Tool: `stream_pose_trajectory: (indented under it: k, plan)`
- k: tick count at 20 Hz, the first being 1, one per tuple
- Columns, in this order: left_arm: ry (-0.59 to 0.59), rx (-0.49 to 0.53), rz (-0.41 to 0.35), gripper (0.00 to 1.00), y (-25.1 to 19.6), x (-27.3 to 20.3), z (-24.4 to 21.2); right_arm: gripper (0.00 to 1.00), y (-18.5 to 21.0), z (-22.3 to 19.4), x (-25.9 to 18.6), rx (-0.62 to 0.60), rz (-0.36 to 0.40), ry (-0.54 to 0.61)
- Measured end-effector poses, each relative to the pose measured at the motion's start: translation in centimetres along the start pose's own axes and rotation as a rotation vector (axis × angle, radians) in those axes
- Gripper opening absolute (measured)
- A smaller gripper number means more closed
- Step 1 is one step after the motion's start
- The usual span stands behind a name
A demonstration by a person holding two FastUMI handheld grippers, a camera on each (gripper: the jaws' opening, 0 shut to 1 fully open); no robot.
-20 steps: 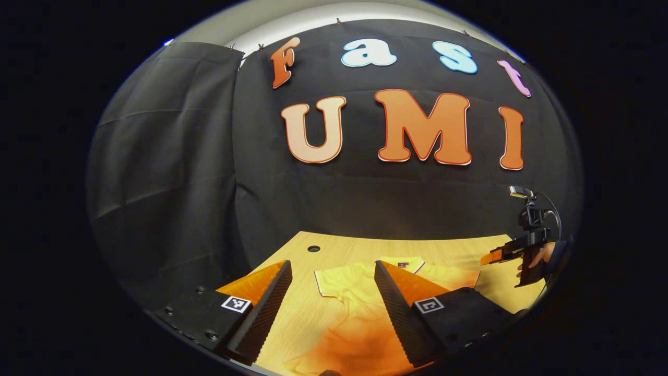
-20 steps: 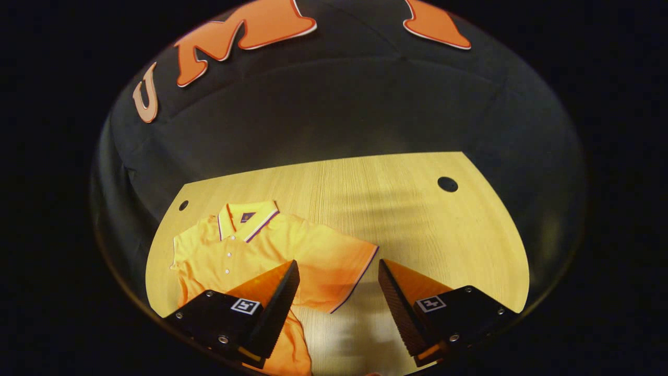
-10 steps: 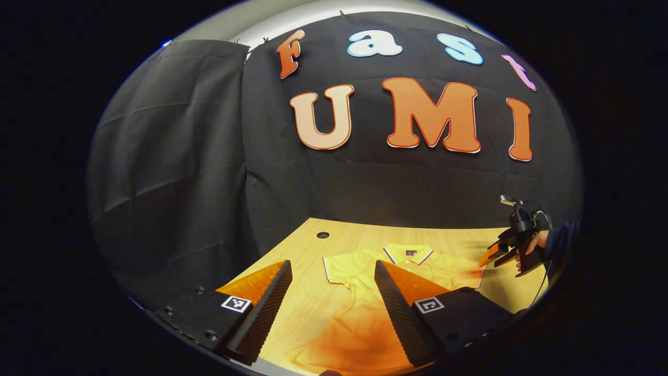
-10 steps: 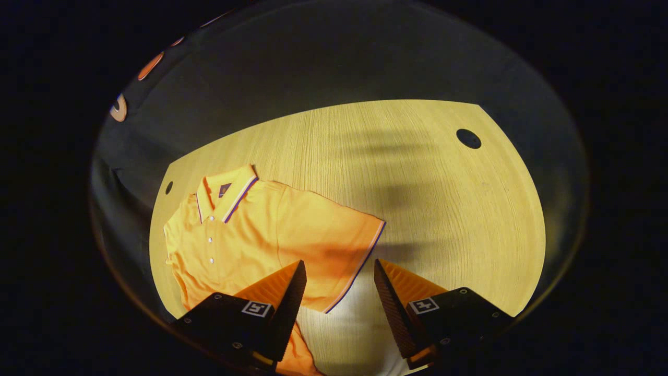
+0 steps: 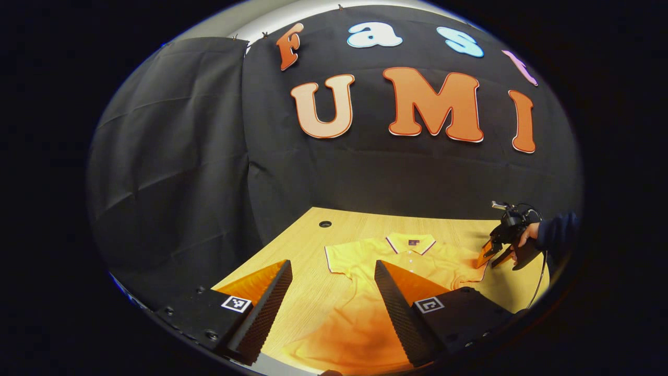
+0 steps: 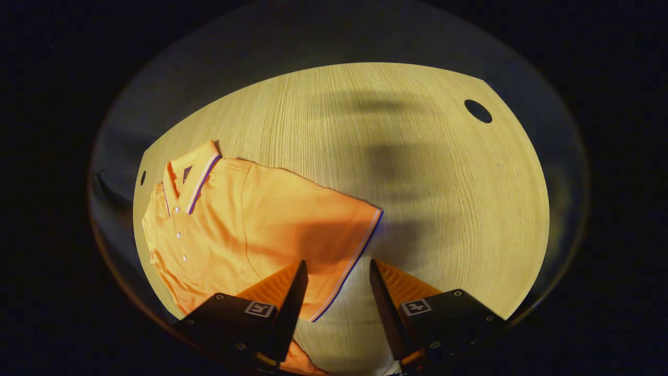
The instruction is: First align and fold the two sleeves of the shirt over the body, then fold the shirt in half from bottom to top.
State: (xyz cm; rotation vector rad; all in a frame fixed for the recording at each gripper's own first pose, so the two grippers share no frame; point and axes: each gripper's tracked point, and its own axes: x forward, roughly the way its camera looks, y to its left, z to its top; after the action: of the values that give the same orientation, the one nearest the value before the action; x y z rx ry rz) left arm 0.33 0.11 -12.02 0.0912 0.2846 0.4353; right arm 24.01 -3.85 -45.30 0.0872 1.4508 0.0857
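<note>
A: Shirt (image 6: 245, 224): orange polo, flat on table (image 6: 443, 209), front up. Collar (image 6: 188, 172) toward wall, buttons down the placket. Neither sleeve folded over the body.

B: And the same from left gripper view?

A: Shirt (image 5: 376, 292) spread across table (image 5: 302, 292), collar (image 5: 410, 243) at far edge, left sleeve (image 5: 342, 258) lying out to the side.

B: Right gripper (image 6: 336, 292)?

A: Fingers apart, nothing held. Poised over the right sleeve (image 6: 334, 235), striped cuff edge running between the fingers. Contact with the cloth: cannot tell. Seen also from left gripper view: right gripper (image 5: 488, 257) angled down at the sleeve end, held by a hand (image 5: 524, 237) in a dark sleeve.

B: Left gripper (image 5: 334, 297)?

A: Fingers wide apart, nothing between them but shirt body and table beneath. Raised above the lower part of the shirt, well apart from the right gripper.

B: Anything else on the table?

A: Round hole (image 6: 477, 111) near the far right corner; another hole (image 5: 325, 224) near the far left corner.
</note>
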Motion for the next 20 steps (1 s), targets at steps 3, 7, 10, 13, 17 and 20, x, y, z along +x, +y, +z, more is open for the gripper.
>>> stream_pose_trajectory:
  k: [3, 7, 10, 13, 17, 20]
  plan:
    - [0.016, -0.008, 0.002, 0.98, 0.1, 0.3, -0.3, 0.59, -0.3, 0.2, 0.4, -0.004, -0.050, 0.021]
    - [0.024, -0.025, 0.002, 0.98, -0.1, 0.8, -0.3, 0.18, 0.4, 0.2, 0.4, -0.045, -0.028, -0.013]
    - [0.028, -0.041, -0.003, 0.98, 0.0, 0.8, -0.7, 0.06, 2.1, 0.5, 0.0, 0.108, 0.113, 0.018]
    - [0.037, -0.050, 0.003, 0.98, 0.6, 0.7, -0.9, 0.06, 4.3, 2.2, -1.8, 0.103, 0.201, -0.054]
    - [0.056, -0.082, 0.016, 0.98, 1.5, 0.9, -1.6, 0.06, 7.5, 3.0, -4.1, 0.061, 0.272, -0.074]
    - [0.057, -0.090, 0.028, 0.98, 2.0, 0.9, -1.6, 0.06, 10.3, 3.7, -5.4, 0.037, 0.321, -0.089]
